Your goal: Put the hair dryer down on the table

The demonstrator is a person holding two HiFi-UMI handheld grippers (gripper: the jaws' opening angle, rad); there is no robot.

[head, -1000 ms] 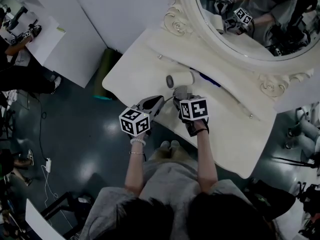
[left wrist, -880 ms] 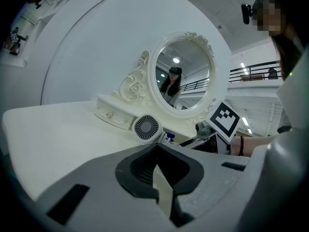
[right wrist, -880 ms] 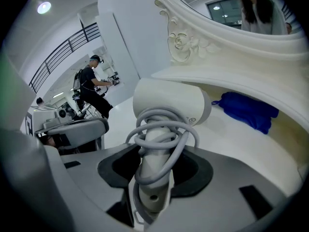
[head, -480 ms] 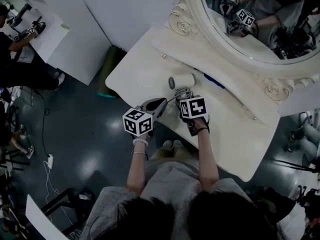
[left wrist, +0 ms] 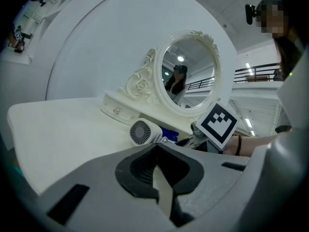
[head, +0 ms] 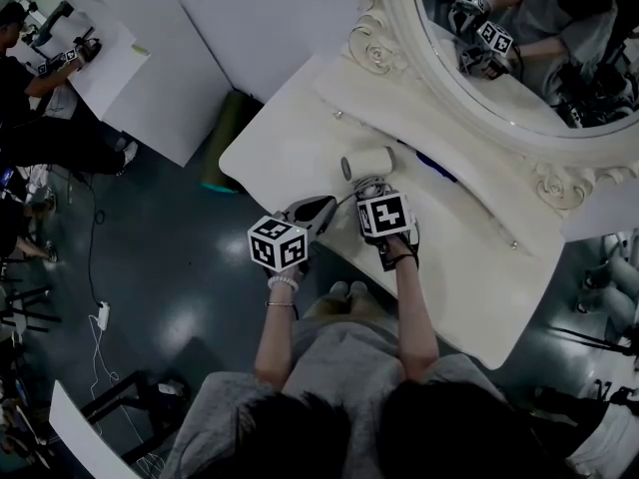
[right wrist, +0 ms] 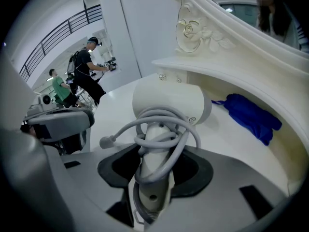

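Note:
A white hair dryer (head: 366, 162) lies sideways over the white dressing table (head: 290, 143), its cord coiled round the handle. My right gripper (head: 372, 188) is shut on that handle. In the right gripper view the handle and grey cord (right wrist: 157, 144) run between the jaws, and the barrel (right wrist: 169, 103) points away. I cannot tell whether the barrel touches the tabletop. My left gripper (head: 321, 208) hovers at the table's front edge, just left of the dryer, with its jaws together and nothing in them. The left gripper view shows the dryer's rear grille (left wrist: 141, 132).
An ornate oval mirror (head: 519, 68) stands at the back on a raised shelf (head: 439, 138). A blue cloth (head: 431, 165) lies under that shelf, just right of the dryer. People work at white tables at the far left (head: 40, 68). Dark floor surrounds the table.
The head view has drifted a little, so everything sits slightly higher and more to the right. Both grippers and the dryer keep the same places relative to the table.

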